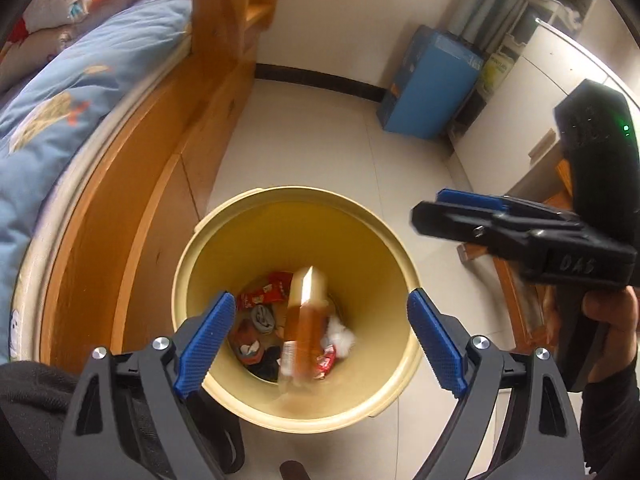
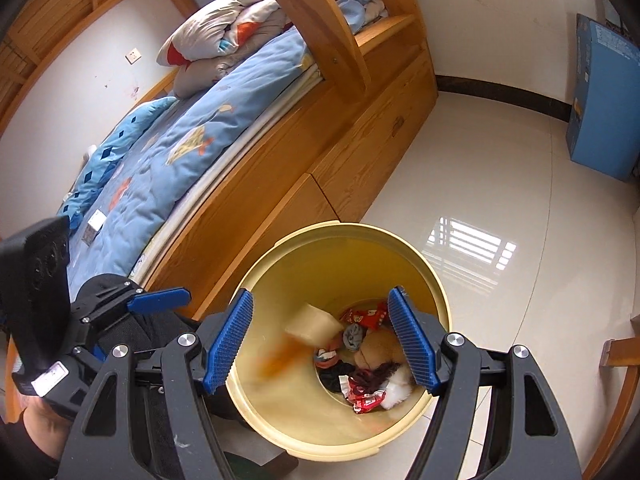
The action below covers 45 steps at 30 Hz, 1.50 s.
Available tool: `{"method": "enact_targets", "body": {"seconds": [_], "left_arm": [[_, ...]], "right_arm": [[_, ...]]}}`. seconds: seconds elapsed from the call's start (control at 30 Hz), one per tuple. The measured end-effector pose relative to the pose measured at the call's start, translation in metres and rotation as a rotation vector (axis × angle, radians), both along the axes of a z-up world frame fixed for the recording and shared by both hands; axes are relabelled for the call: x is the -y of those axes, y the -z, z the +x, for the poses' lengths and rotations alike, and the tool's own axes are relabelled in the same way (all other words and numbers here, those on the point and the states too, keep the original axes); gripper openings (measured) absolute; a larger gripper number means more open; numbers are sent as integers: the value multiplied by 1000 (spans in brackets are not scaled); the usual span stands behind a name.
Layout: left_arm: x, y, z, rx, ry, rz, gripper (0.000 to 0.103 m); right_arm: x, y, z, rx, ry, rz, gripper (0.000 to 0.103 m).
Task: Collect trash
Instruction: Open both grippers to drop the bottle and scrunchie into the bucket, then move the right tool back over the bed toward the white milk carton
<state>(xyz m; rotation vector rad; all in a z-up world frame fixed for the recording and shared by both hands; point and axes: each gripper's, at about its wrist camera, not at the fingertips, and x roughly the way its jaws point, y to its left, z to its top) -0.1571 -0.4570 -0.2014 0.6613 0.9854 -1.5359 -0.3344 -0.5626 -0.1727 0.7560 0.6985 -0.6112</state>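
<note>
A pale yellow trash bin (image 1: 200, 248) stands on the floor beside the bed; it also shows in the right wrist view (image 2: 436, 276). A blurred bottle of orange liquid (image 1: 304, 320) is in mid-air inside the bin, free of both grippers; it also shows in the right wrist view (image 2: 296, 340). At the bin's bottom lie red wrappers (image 1: 264, 292), socks and white tissue (image 2: 400, 390). My left gripper (image 1: 320, 340) is open above the bin. My right gripper (image 2: 320, 346) is open above the bin too, and shows at the right of the left wrist view (image 1: 440, 208).
A wooden bed (image 2: 288, 160) with a blue quilt (image 1: 80, 92) runs along the left of the bin. A blue box (image 1: 428, 84) stands against the far wall. A wooden chair (image 1: 520, 280) is at the right. Glossy tiled floor (image 2: 500, 184) surrounds the bin.
</note>
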Motion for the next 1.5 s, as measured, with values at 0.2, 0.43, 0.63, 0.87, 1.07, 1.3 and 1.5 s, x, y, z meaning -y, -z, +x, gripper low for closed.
{"method": "enact_targets", "body": {"seconds": [0.2, 0.43, 0.63, 0.87, 1.07, 1.3, 1.5], "left_arm": [[-8, -9, 12, 22, -30, -16, 88], [-26, -28, 31, 43, -87, -65, 88], [-48, -56, 62, 72, -170, -131, 93], [-106, -93, 124, 162, -358, -203, 99], [-168, -111, 184, 227, -571, -212, 99], [-227, -122, 246, 254, -786, -203, 99], [-259, -127, 286, 281, -897, -200, 99]], "right_arm": [[-5, 0, 11, 0, -33, 4, 68], [-14, -11, 31, 1, -88, -23, 68], [-31, -35, 64, 39, -200, -94, 69], [-64, -69, 139, 106, -420, -192, 77], [-108, -93, 220, 146, -647, -306, 87], [-143, -112, 311, 248, -824, -331, 94], [-163, -120, 383, 264, -953, -313, 94]]}}
